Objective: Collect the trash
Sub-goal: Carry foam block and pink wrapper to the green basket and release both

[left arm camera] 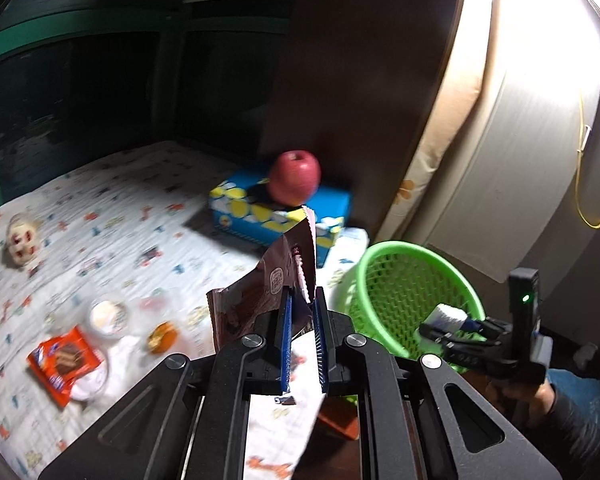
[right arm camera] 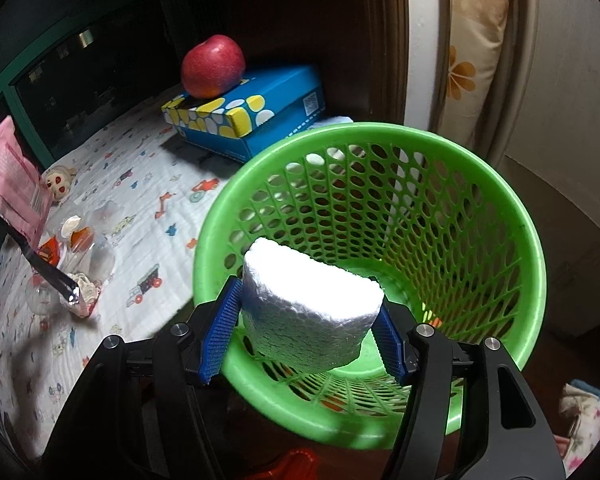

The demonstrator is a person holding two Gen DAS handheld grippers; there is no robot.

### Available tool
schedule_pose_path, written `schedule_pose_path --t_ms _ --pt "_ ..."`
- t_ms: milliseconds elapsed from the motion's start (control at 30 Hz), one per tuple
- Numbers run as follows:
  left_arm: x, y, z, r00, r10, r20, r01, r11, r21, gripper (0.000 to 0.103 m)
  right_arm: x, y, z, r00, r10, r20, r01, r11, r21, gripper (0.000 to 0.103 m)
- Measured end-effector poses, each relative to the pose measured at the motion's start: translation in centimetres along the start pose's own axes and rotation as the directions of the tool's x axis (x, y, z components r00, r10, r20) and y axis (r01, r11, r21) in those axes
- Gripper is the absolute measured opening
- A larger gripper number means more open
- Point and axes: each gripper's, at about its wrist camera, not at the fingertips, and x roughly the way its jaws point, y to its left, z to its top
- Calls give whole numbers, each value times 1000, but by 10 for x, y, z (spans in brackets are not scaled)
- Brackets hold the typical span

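My left gripper [left arm camera: 302,300] is shut on a brown snack wrapper [left arm camera: 276,280] and holds it up above the patterned cloth, left of the green mesh basket [left arm camera: 384,252]. My right gripper [right arm camera: 306,312] is shut on a white foam block [right arm camera: 308,308] and holds it over the open mouth of the basket [right arm camera: 532,264]. The right gripper with the foam also shows in the left wrist view [left arm camera: 448,318] at the basket's rim. An orange snack packet [left arm camera: 62,360] and small cups [left arm camera: 108,316] lie on the cloth at the left.
A red apple [right arm camera: 213,65] rests on a blue tissue box [right arm camera: 260,116] behind the basket. A small doll head [left arm camera: 20,240] lies at the far left. The left gripper's wrapper shows pink [right arm camera: 10,184] in the right wrist view. A dark wall and pale door stand behind.
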Motion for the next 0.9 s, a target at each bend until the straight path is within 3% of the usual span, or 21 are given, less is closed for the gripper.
schedule_pose_path --t_ms 200,433,767,900 --pt "23 -42 26 996 -84 3 84 995 54 10 4 -21 -8 1000 -16 -21 17 1000 25 63" --pt "55 -79 47 986 -168 18 166 984 66 10 -5 -37 -16 999 -32 -6 32 999 43 72" --pt "86 -112 48 969 -245 -10 246 969 41 10 -23 -59 -23 999 -44 28 41 995 88 76" --pt "105 -118 37 962 -267 -59 268 963 13 12 -30 -63 -25 998 -49 41 45 994 97 77"
